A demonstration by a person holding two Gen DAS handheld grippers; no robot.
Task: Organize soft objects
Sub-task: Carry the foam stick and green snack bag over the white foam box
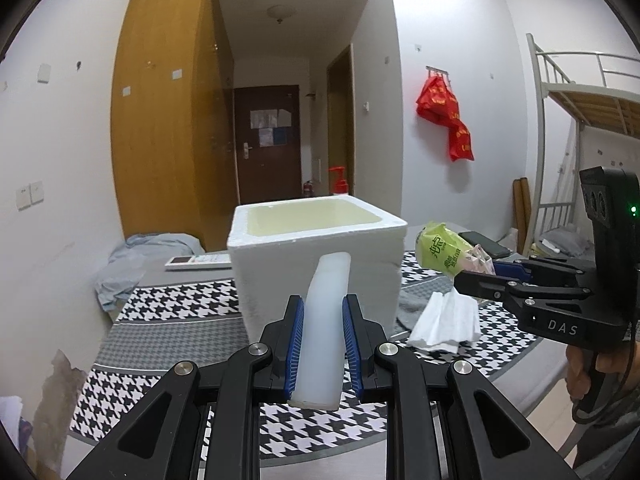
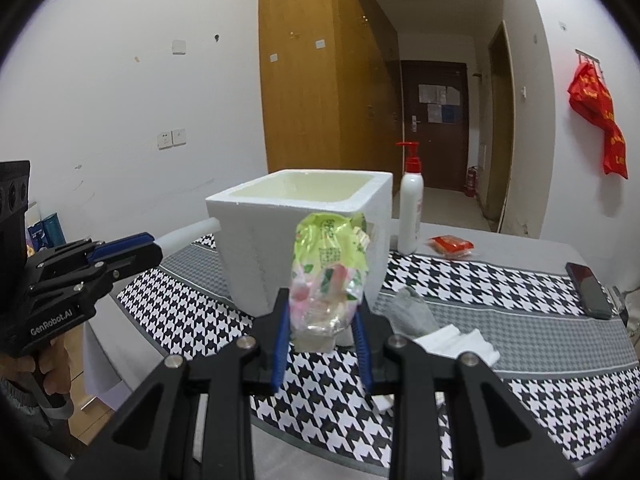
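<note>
**Observer:** Report the left side first.

**Operator:** My left gripper (image 1: pixel 323 344) is clamped on a white foam strip (image 1: pixel 325 320), its blue pads pressing both long sides. The strip stands up between the fingers and reaches toward the near wall of the white foam box (image 1: pixel 320 256), which sits on the houndstooth cloth (image 1: pixel 176 304). From the right wrist view, the strip's tip (image 2: pixel 188 236) lies just beside the box's left wall (image 2: pixel 248 248); I cannot tell whether it touches.

**Observer:** Centre of the scene?

**Operator:** The box is open at the top, with a pale yellowish interior. A red-capped pump bottle (image 2: pixel 411 208) stands just to its right, at the far side.

**Observer:** And the right side?

**Operator:** My right gripper (image 2: pixel 322 340) holds a green and clear plastic packet (image 2: pixel 328 272), closed on its lower end. The packet is raised in front of the box's near wall. On the cloth to the right lie a grey cloth (image 2: pixel 412 308), folded white tissues (image 2: pixel 456 342) near it, a small red packet (image 2: pixel 451 245) farther back, and a dark phone (image 2: pixel 590 290) at the far right edge.
</note>
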